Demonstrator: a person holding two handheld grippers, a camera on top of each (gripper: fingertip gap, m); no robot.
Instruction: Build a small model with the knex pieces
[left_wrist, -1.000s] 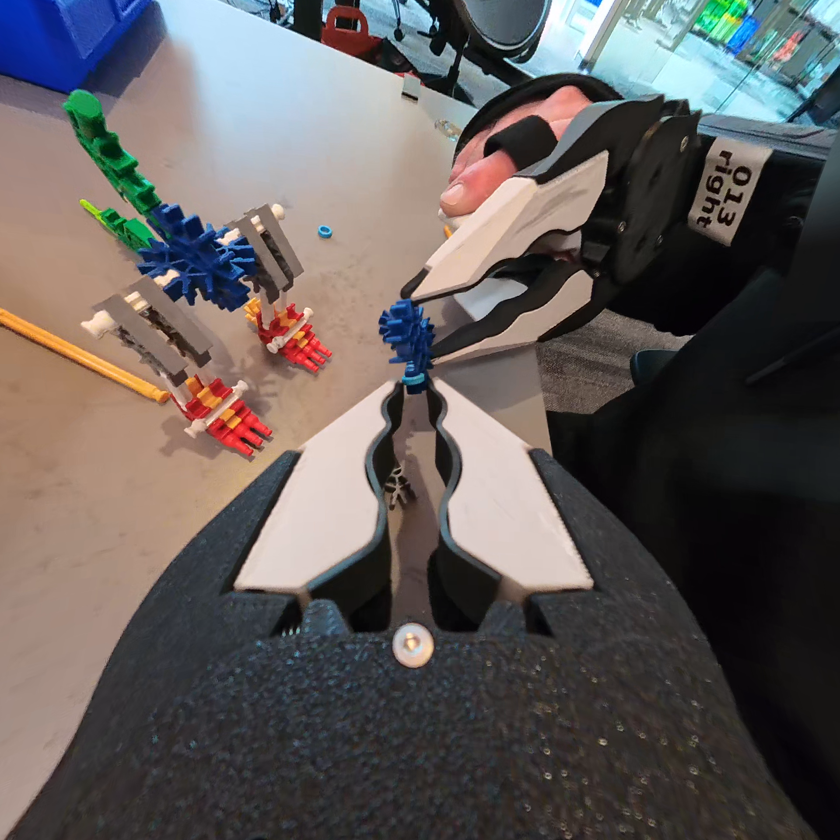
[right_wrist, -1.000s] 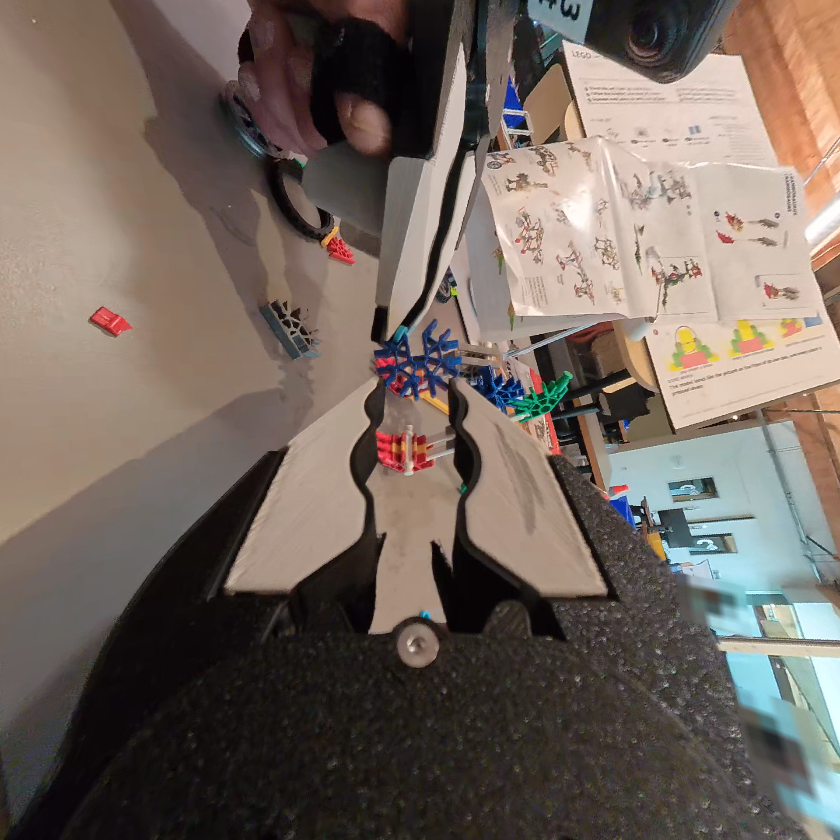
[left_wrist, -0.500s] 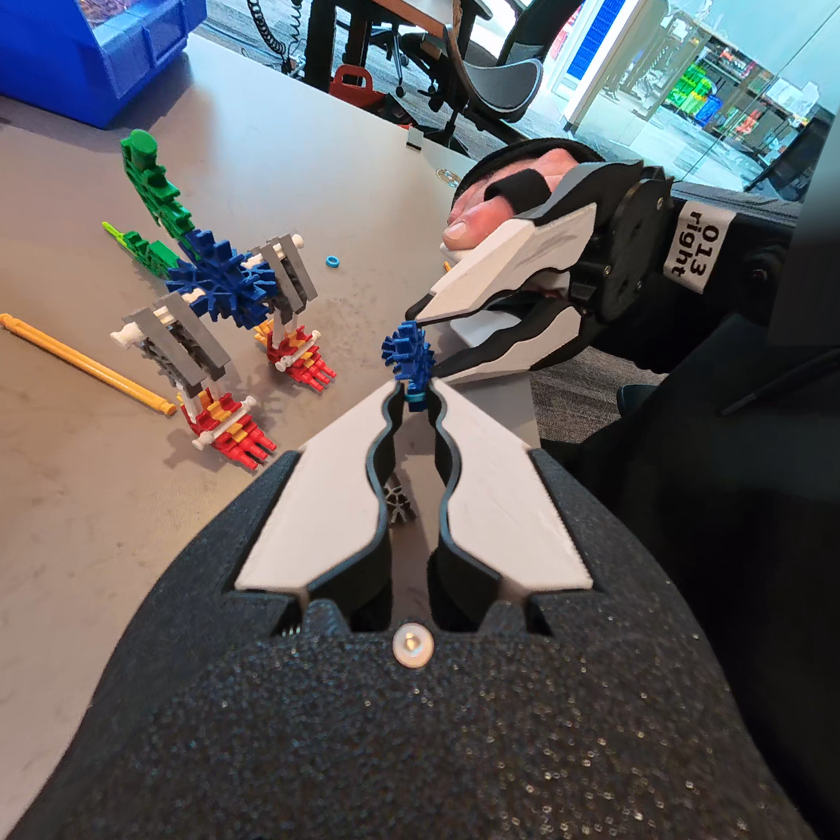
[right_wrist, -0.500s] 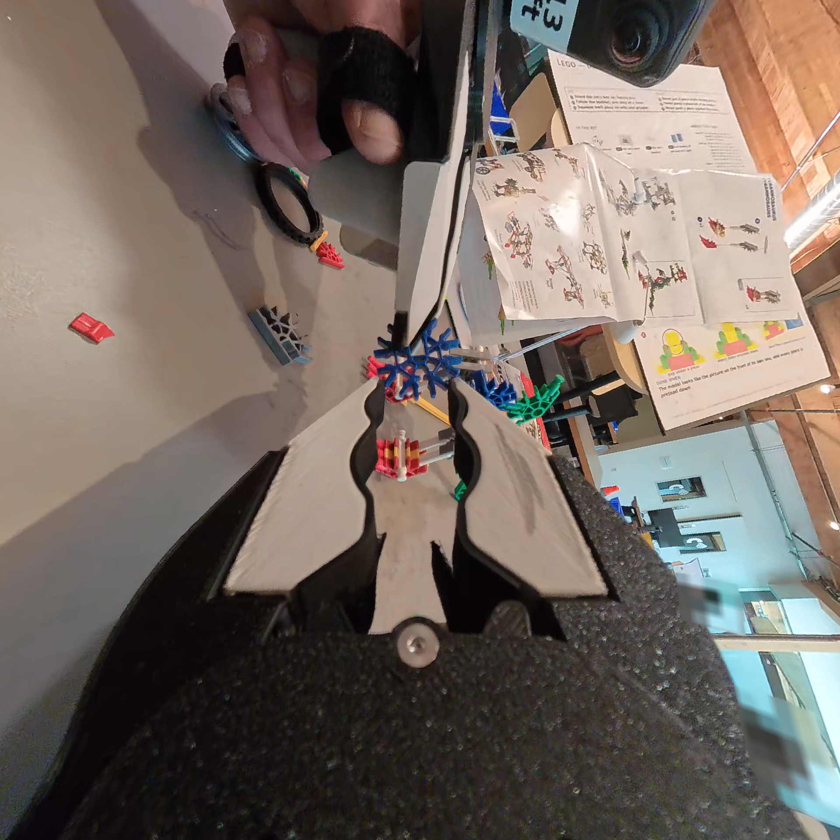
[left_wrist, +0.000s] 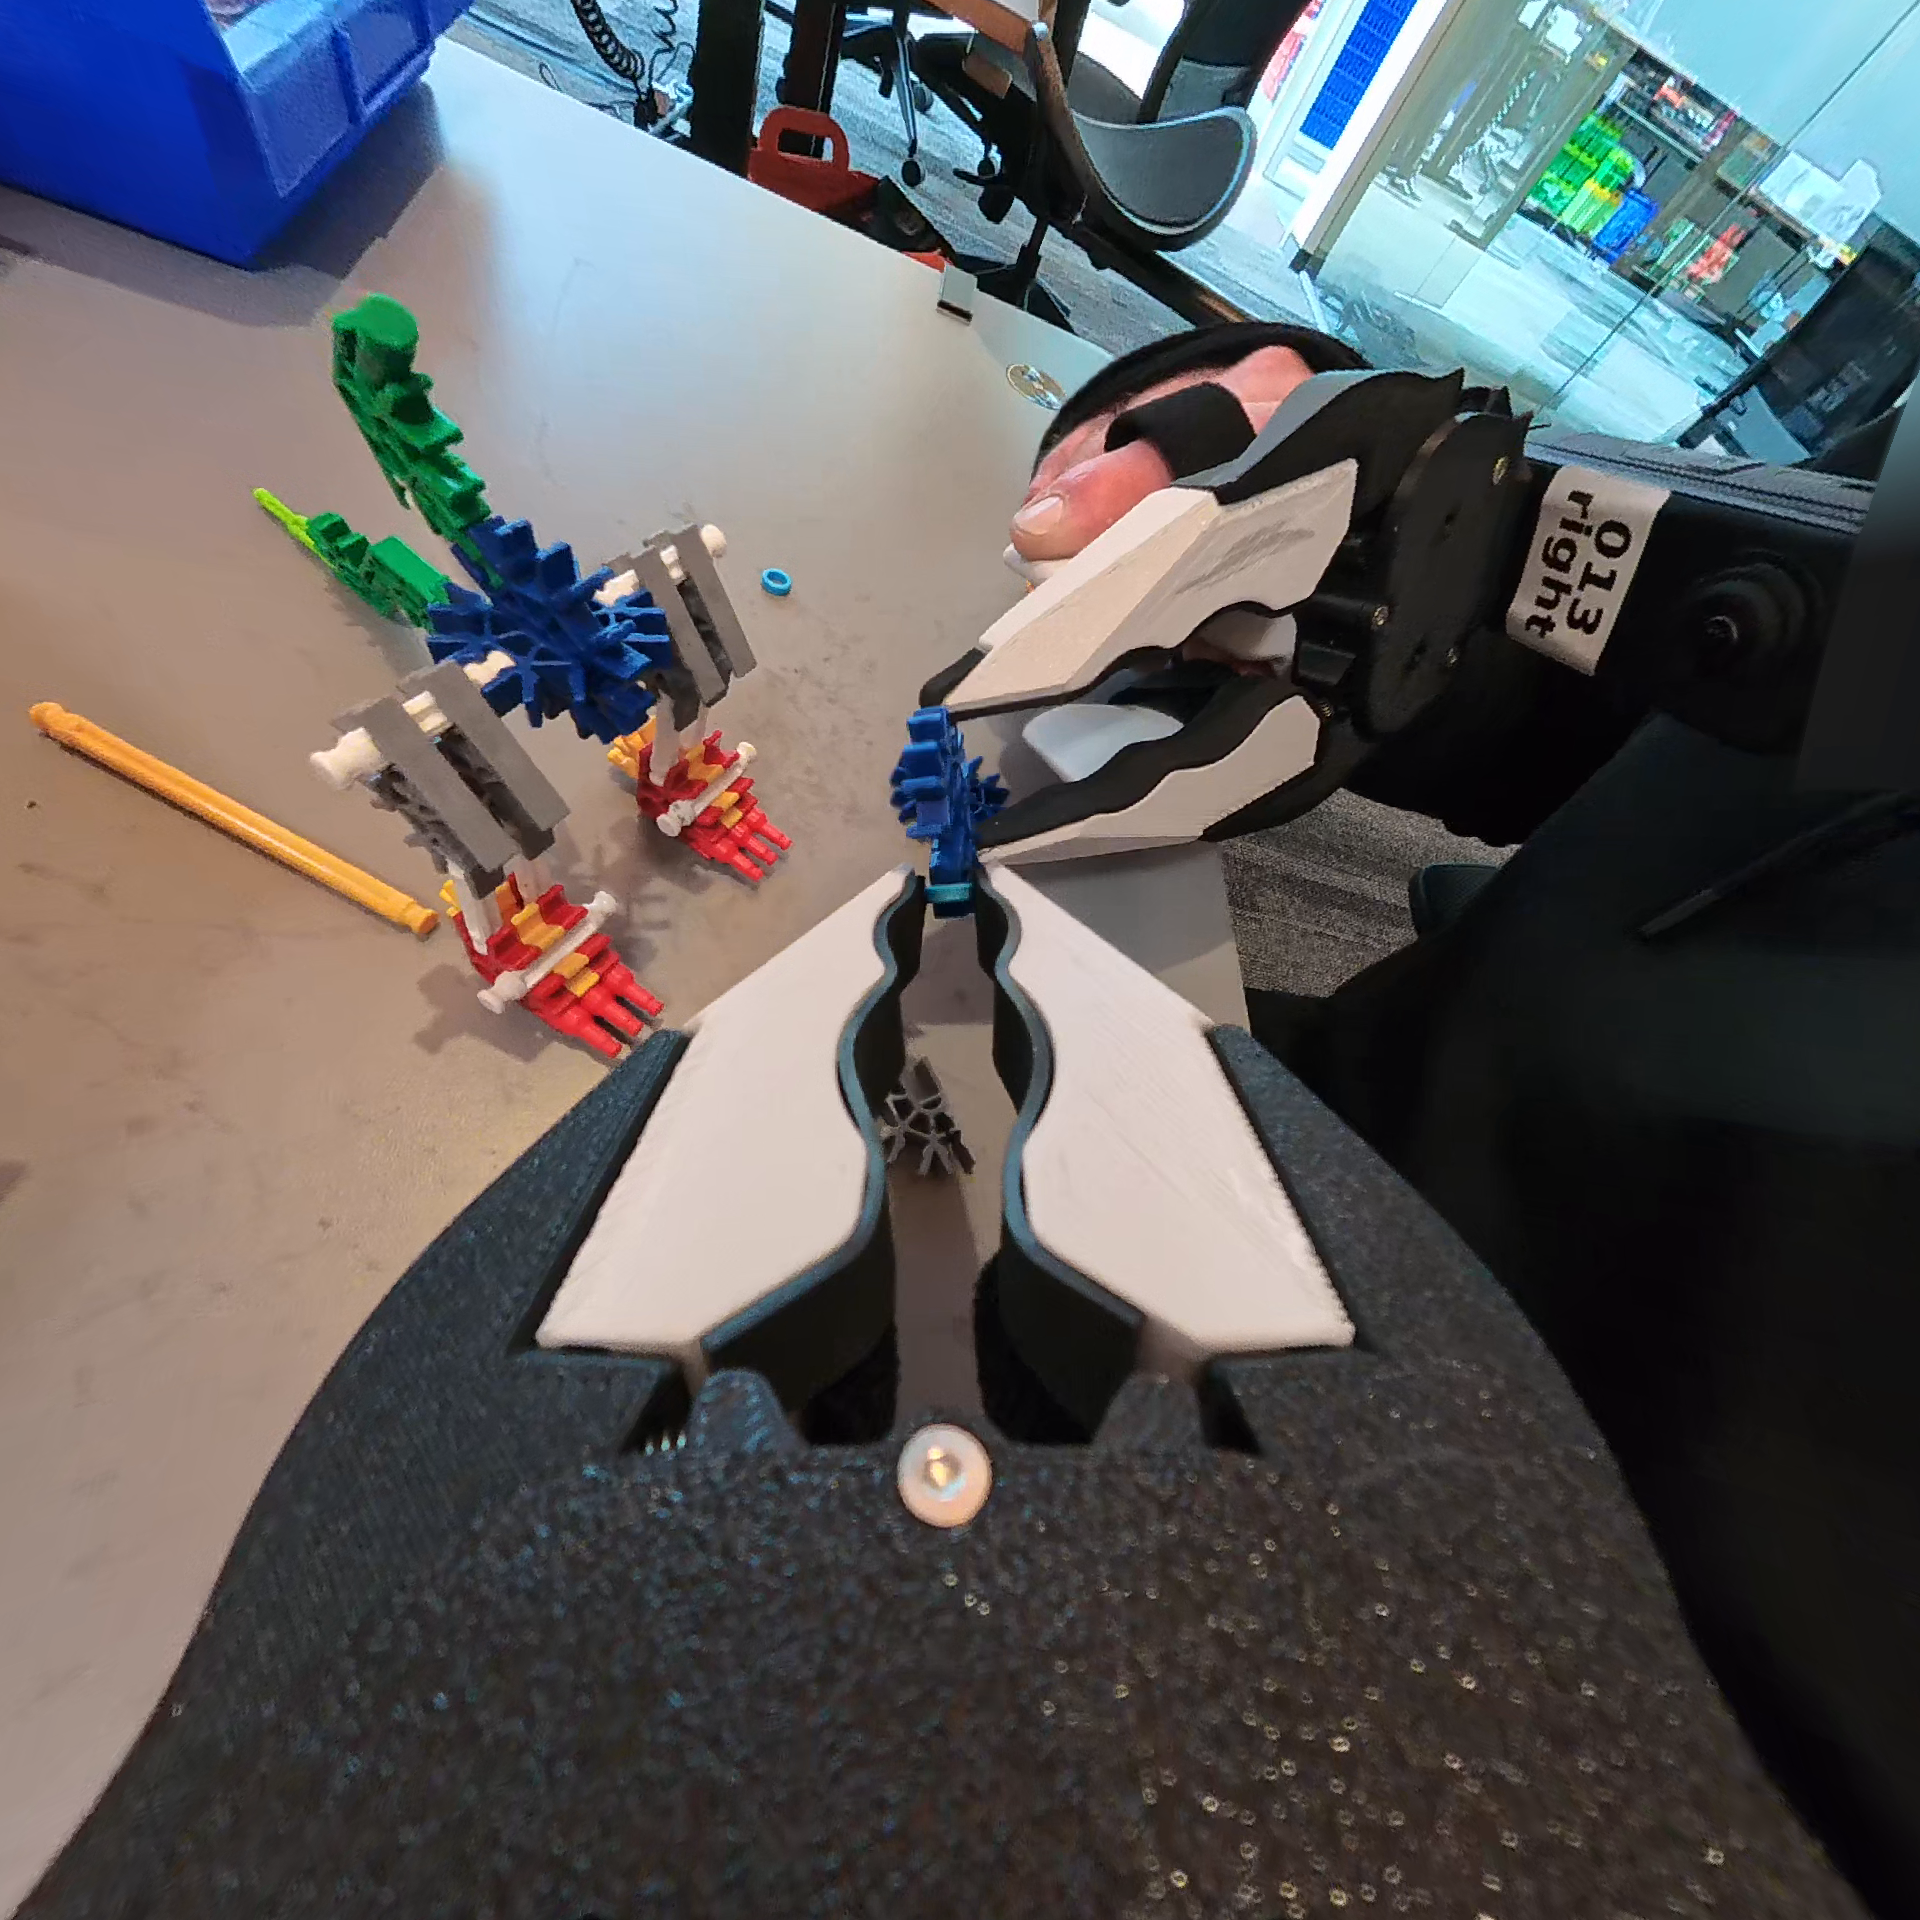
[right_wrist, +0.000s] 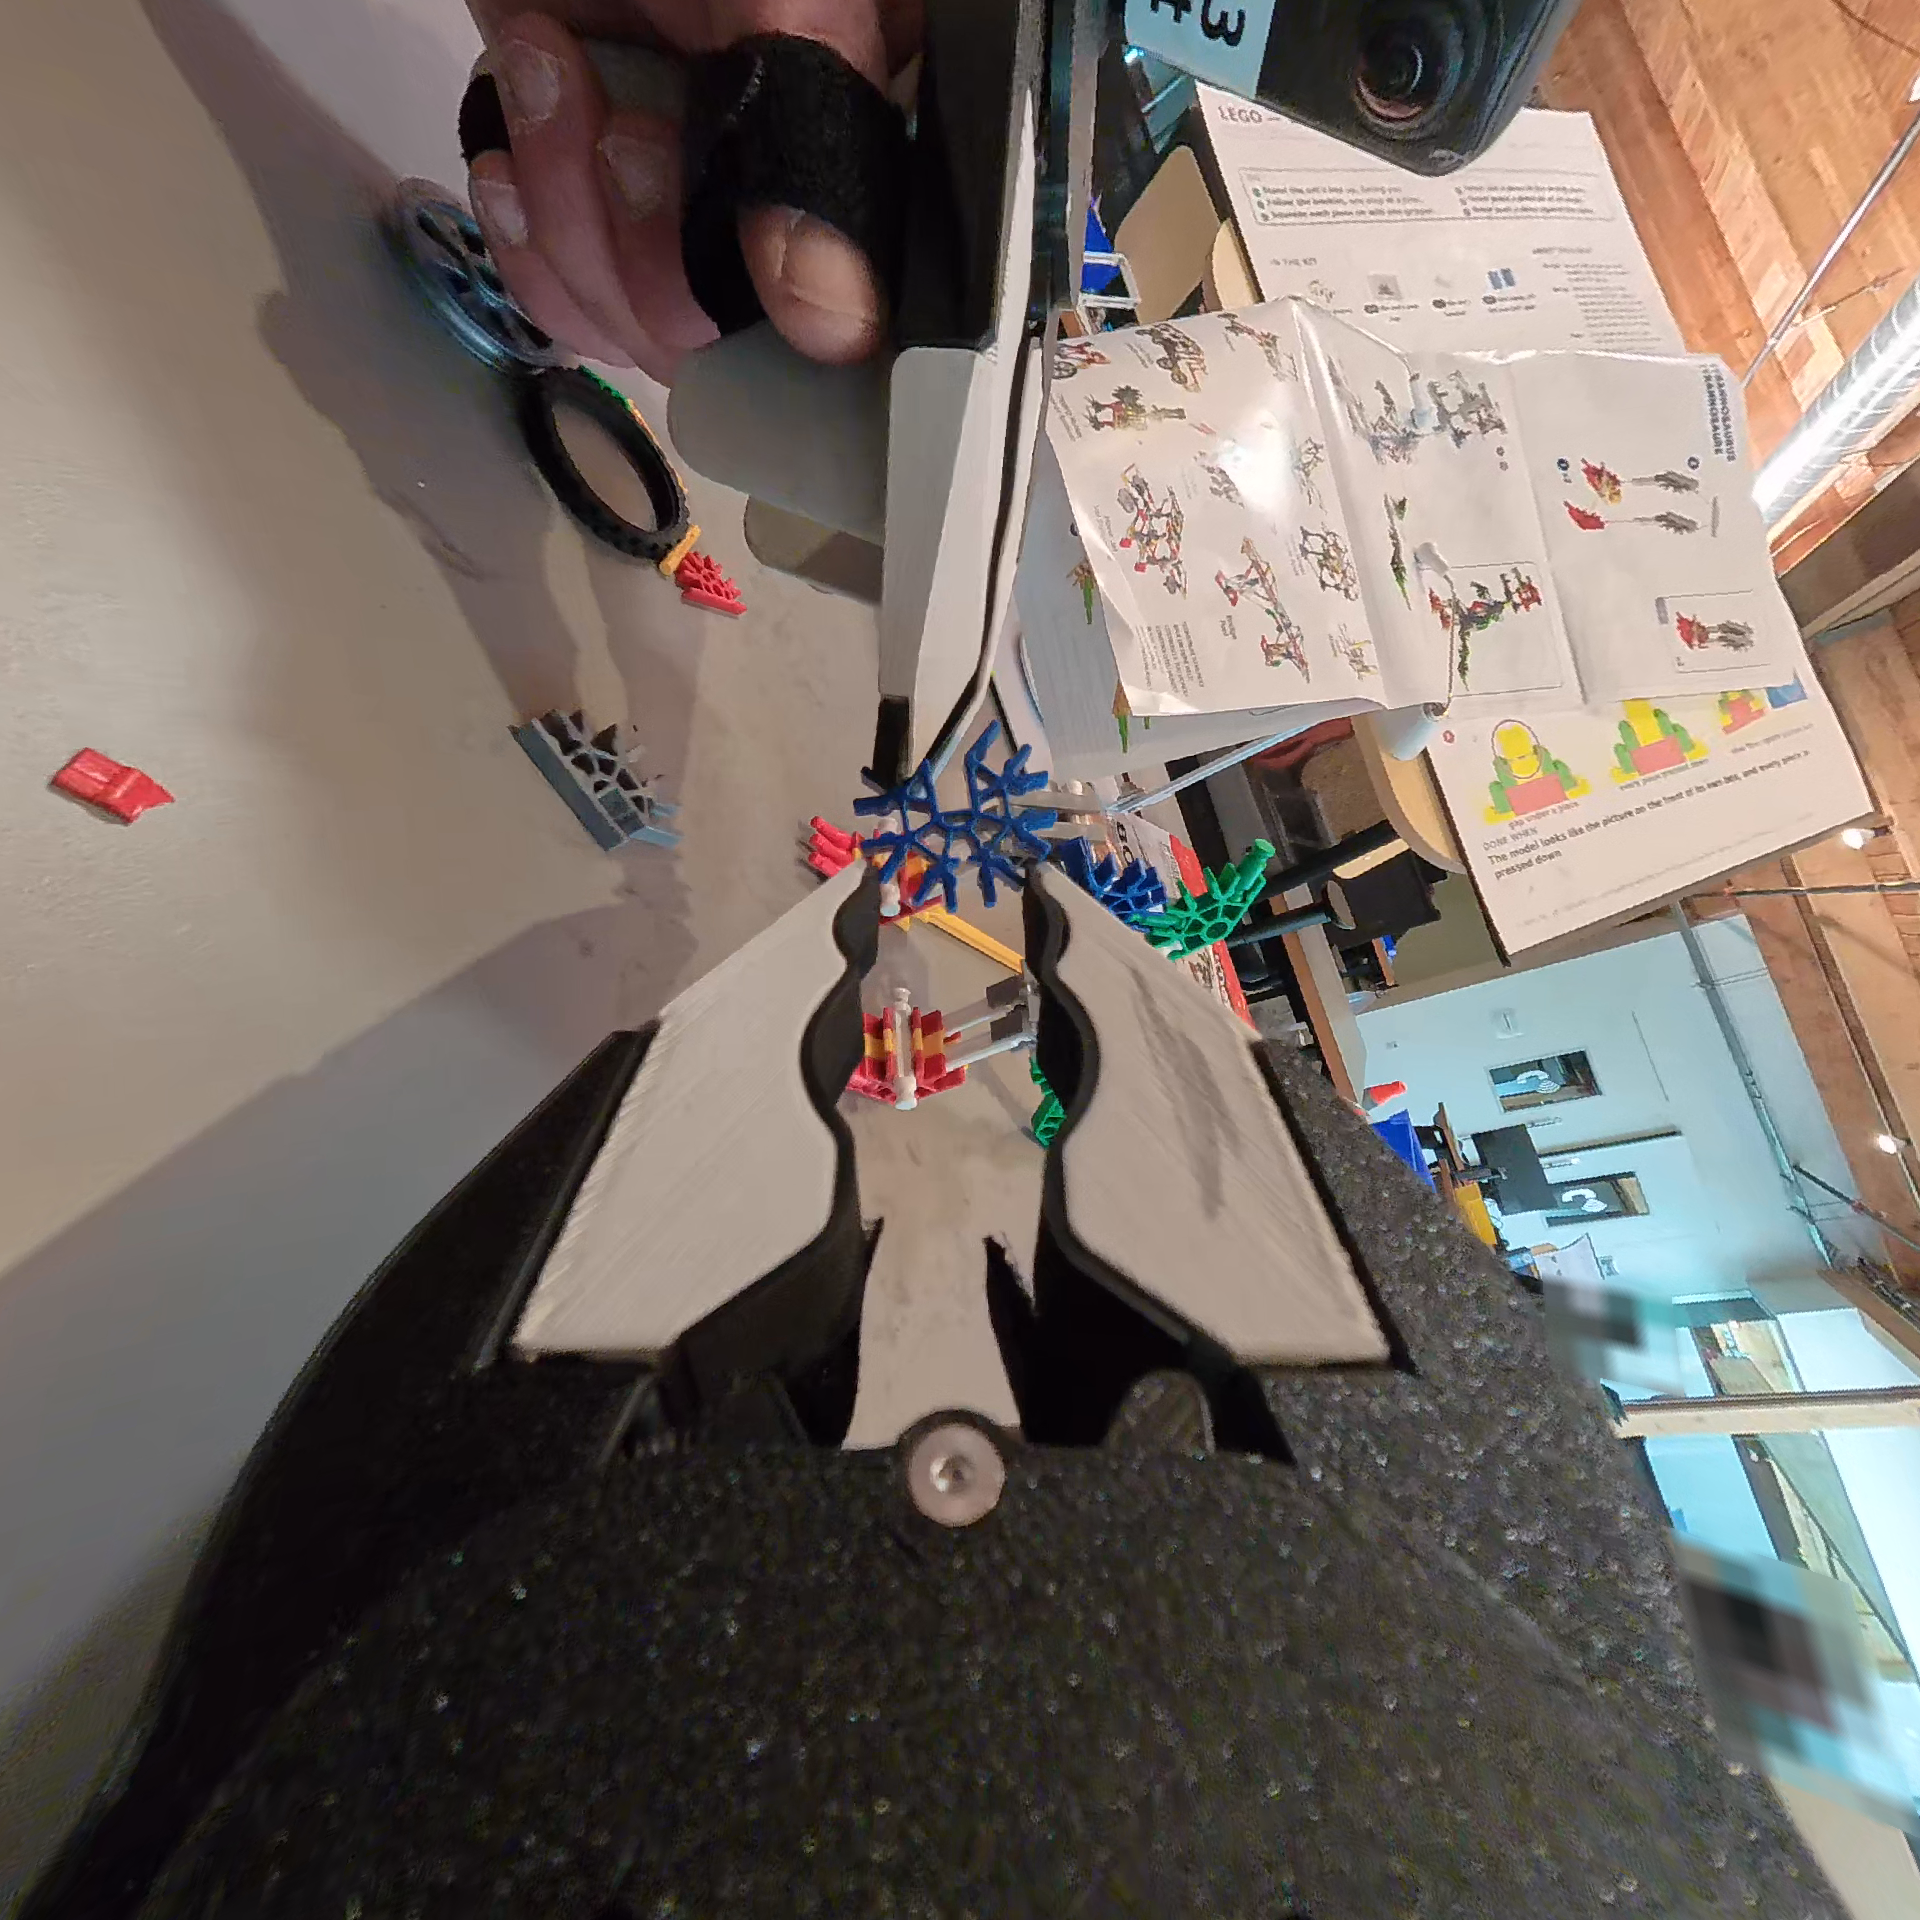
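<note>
A blue snowflake-shaped connector is held in the air between both grippers, above the near edge of the grey table. My left gripper is shut on a small light-blue piece at the connector's lower end. My right gripper comes in from the right and is shut across the same connector. In the left wrist view the right gripper has one finger above the connector and one below. In the right wrist view the left gripper comes down from above.
A model of green, blue, grey and red parts stands on the table, with an orange rod and a small blue ring nearby. A blue bin stands at the back left. A black tyre, a grey connector and an instruction sheet also show. Less than 4 cm separates the two grippers' tips. The orange rod is about 15 cm from both grippers' fingertips.
Both grippers have stayed shut on the blue connector and its light-blue piece. The pair has shifted a little, so the model sits lower and further right in the left wrist view.
</note>
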